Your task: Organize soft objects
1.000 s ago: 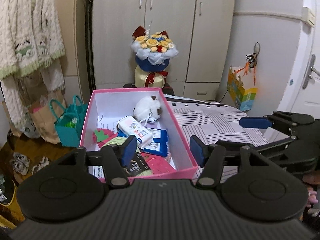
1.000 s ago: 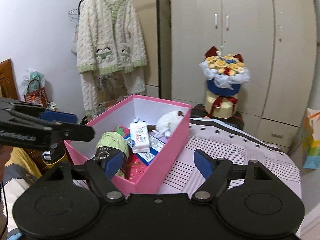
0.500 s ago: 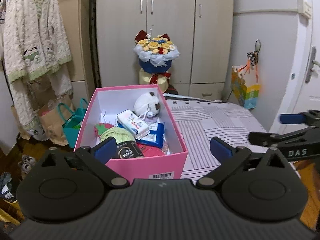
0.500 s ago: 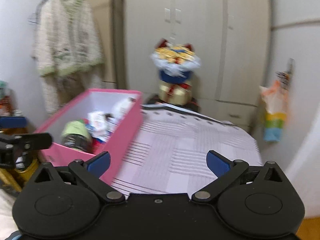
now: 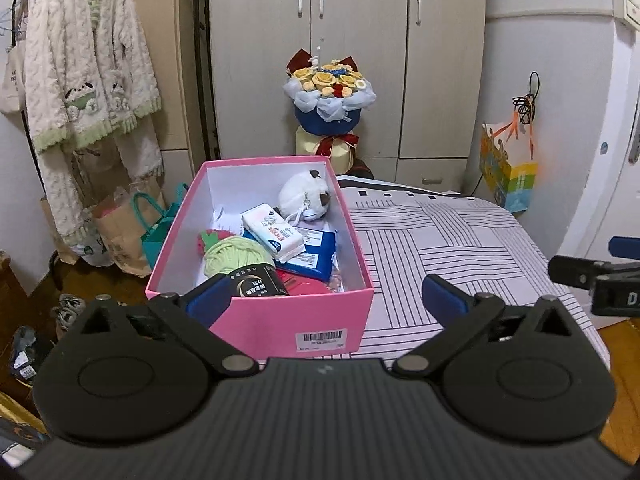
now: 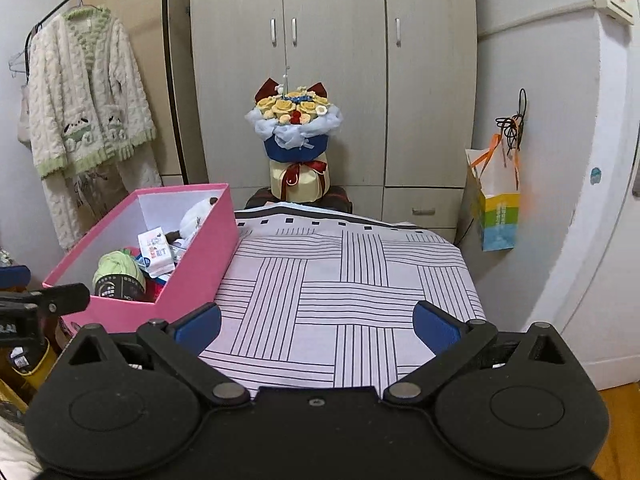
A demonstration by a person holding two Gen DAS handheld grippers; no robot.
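A pink box stands on the left part of a striped table. In it lie a white plush toy, a tissue pack, a blue pack, green yarn and something red. My left gripper is open and empty, in front of the box's near wall. My right gripper is open and empty, above the table's near edge, right of the box. The yarn and tissue pack show there too.
A flower bouquet stands behind the table before a wardrobe. A knit cardigan hangs at left, with bags on the floor under it. A colourful paper bag hangs on the right wall.
Both grippers have drawn back from the box and opened wider. The right gripper has swung right, over the striped table. The box's contents have not moved.
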